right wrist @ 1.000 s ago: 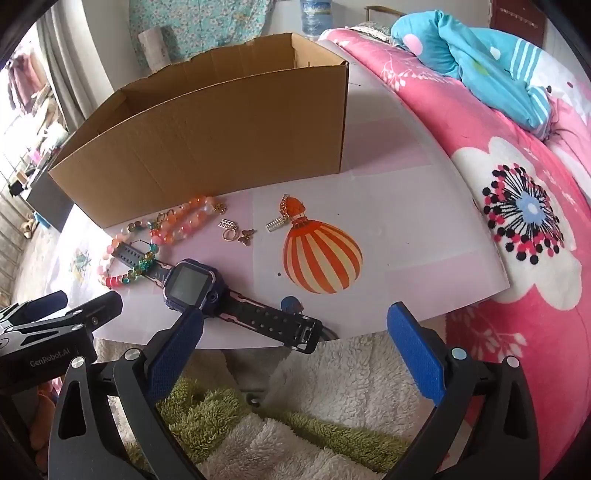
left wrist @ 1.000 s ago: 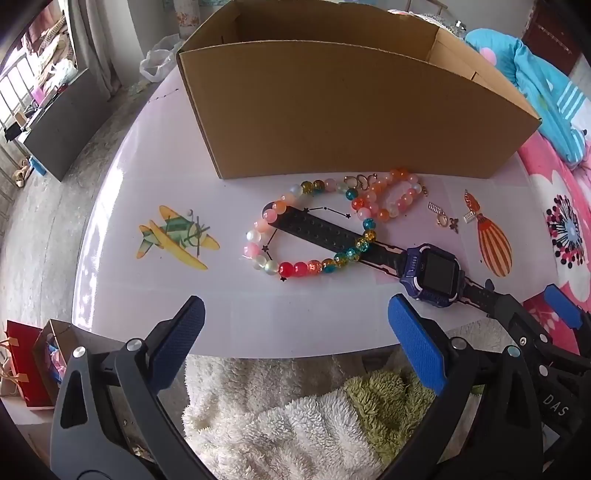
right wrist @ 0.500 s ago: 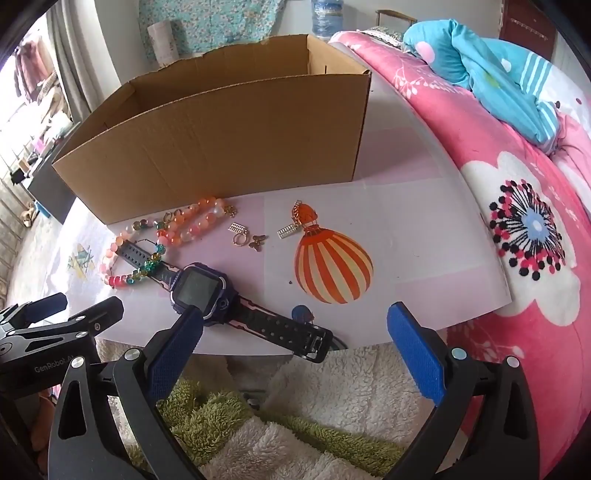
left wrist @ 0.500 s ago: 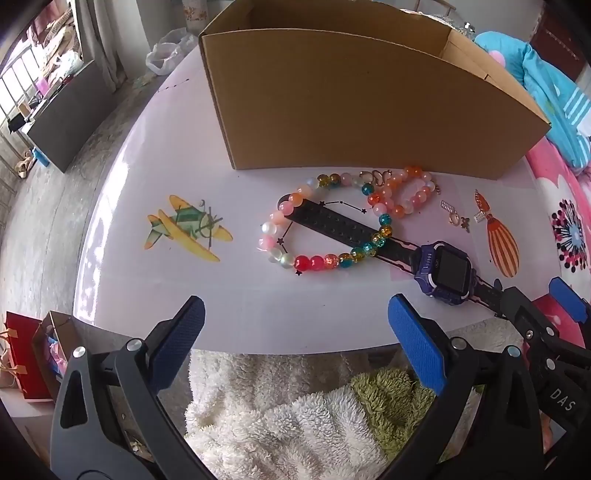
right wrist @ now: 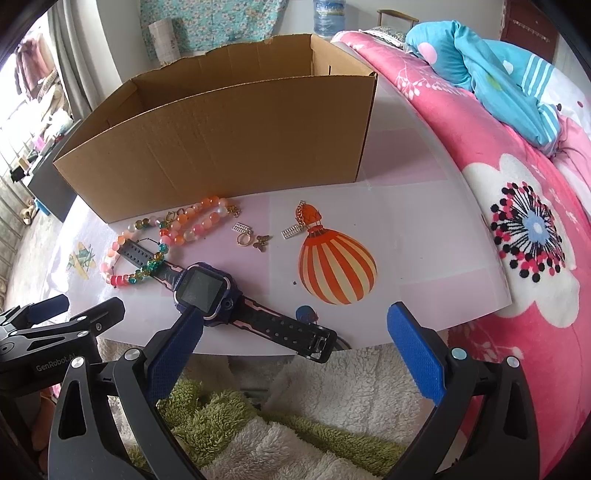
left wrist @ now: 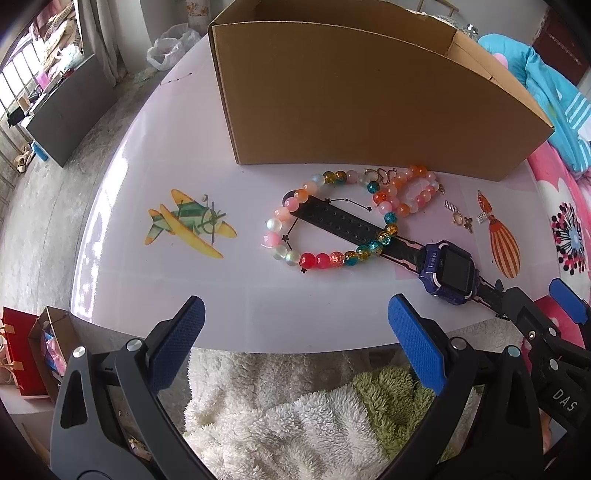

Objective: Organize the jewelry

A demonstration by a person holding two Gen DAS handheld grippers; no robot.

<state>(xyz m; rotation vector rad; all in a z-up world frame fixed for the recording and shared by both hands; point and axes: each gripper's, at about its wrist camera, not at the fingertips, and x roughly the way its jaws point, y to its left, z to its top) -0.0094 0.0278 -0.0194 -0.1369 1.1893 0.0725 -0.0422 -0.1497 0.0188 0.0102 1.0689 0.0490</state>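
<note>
Table (left wrist: 155, 288) — box (left wrist: 351, 107), watch (left wrist: 448, 272), bracelets (left wrist: 332, 229)

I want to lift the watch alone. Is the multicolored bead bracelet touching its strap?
Touching. In the left wrist view the multicolored bead bracelet drapes across the black strap of the watch, beads resting on the strap at both crossings.

A lived-in home bedroom: a bed with a pink floral quilt (right wrist: 532, 229) and a crumpled blue blanket (right wrist: 491, 81) sits just beside the white counter (right wrist: 424, 236), with floral curtains (right wrist: 207, 22) behind.
</note>
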